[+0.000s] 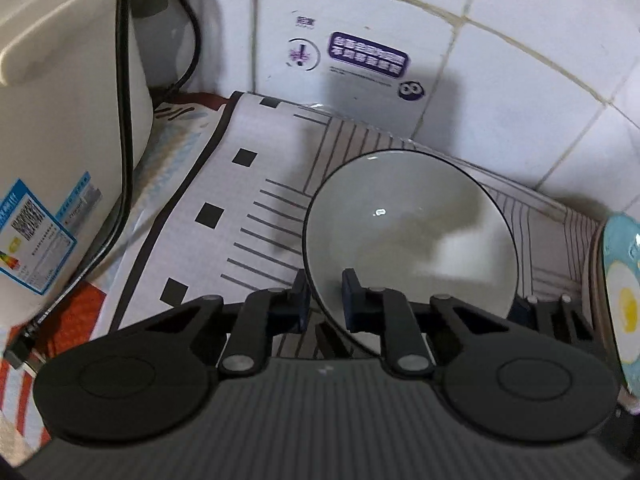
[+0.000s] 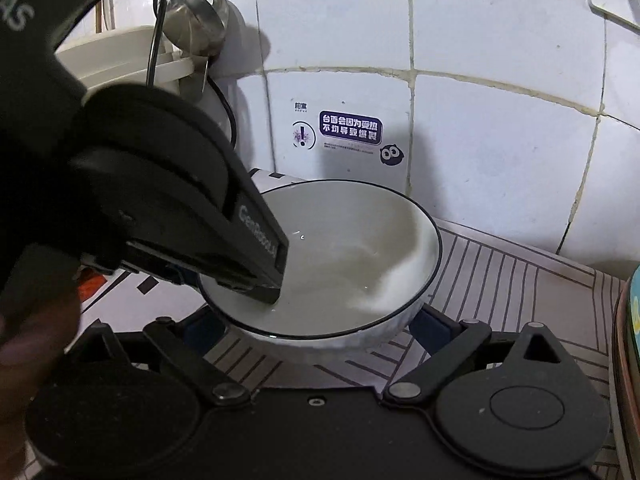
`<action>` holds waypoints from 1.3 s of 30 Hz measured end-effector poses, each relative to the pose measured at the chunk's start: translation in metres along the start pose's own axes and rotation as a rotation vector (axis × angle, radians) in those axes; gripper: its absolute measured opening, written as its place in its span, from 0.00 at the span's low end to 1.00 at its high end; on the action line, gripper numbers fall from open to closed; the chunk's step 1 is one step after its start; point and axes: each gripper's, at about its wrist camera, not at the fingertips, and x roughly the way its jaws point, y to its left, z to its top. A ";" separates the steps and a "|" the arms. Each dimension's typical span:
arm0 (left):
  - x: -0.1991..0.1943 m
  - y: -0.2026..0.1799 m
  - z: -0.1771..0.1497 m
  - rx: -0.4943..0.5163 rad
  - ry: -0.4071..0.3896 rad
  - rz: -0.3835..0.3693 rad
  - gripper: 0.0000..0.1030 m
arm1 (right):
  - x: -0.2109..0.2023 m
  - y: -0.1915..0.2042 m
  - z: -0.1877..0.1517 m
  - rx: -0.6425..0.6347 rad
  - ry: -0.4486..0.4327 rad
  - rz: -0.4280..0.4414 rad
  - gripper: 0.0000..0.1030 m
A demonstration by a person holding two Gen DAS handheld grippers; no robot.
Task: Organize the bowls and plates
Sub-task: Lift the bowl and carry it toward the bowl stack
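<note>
White, dark-rimmed bowl (image 1: 412,236) sits upright on the striped mat (image 1: 248,200).

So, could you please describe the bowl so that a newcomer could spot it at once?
Find the white tiled wall with the purple warning sticker. Just below it, on the striped mat, sits the bowl: pale, empty, thin dark rim, unlike the blue plate beside it.

Bowl (image 1: 420,216): glazed ceramic, glossy, smooth, thin dark rim; wall tiles (image 2: 500,128): glazed, glossy, with rough grout lines; mat (image 1: 248,208): matt printed sheet; left gripper (image 1: 326,300): matt black plastic, ribbed body, metal pivot pins; hanging ladle (image 2: 196,20): polished metal.
</note>
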 end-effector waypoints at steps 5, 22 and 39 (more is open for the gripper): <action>-0.008 0.000 -0.004 0.001 0.032 0.001 0.14 | -0.009 -0.002 -0.003 0.007 -0.004 0.024 0.96; -0.107 -0.018 -0.031 0.091 0.015 -0.007 0.15 | -0.093 0.016 -0.004 -0.005 -0.084 0.025 0.96; -0.210 -0.103 -0.082 0.142 0.010 -0.169 0.17 | -0.240 -0.033 -0.014 -0.160 -0.165 0.051 0.97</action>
